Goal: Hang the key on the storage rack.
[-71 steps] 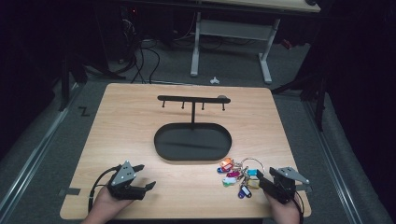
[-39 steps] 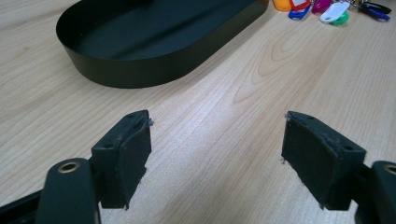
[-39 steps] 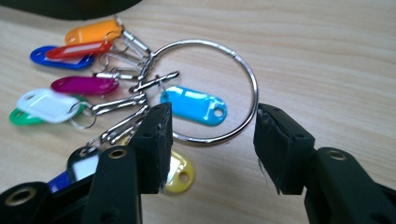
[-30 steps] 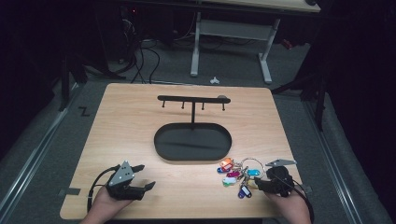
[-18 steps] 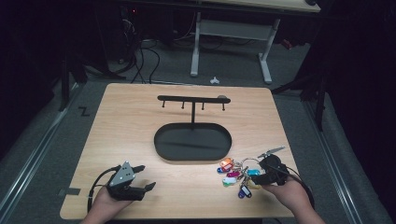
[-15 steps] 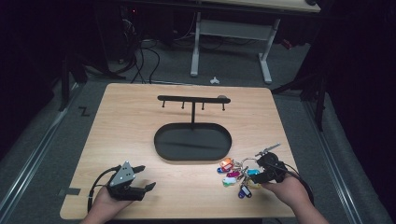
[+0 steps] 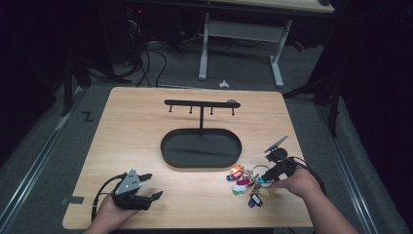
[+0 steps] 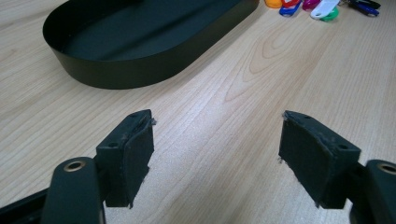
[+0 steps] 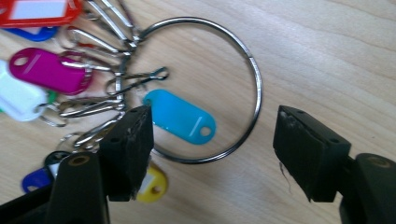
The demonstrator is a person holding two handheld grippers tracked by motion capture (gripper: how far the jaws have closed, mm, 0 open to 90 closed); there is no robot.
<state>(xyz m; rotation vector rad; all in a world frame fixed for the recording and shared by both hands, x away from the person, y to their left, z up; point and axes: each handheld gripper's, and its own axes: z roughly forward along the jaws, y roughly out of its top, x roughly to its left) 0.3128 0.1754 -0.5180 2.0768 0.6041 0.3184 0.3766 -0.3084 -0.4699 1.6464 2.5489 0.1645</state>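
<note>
The left tongs (image 7: 146, 187) rest on the bench (image 7: 146, 126) near its near left corner, jaws apart with only bare wood between them, pointing toward the black oval tray (image 8: 140, 70). They sit well apart from the work.

Near the near right corner the right tongs (image 7: 269, 172) hover over the key ring (image 9: 254, 93), their jaws having just been opening and now standing wide with nothing gripped. In the right gripper view the big wire ring lies flat on the wood with its far arc ahead of the jaws and its near arc running between them; the left pad (image 9: 133, 144) stands over the ring's inner side, beside the light blue tag (image 9: 180, 116), and the right pad just outside the wire. The bunch of coloured tags (image 7: 243, 184) fans out from the ring toward the bench's middle, so the ring's bare side faces the right hand (image 7: 297, 183), clearly the nearer one.

Judging by this, the coming move is a pinch across the bare wire, which lies flat and thin, so the pads must come low.

Beyond, the tray sits mid-bench with its upright hook rack (image 7: 200, 104) behind it; open wood lies between the tags and the tray, and the right edge is close.
</note>
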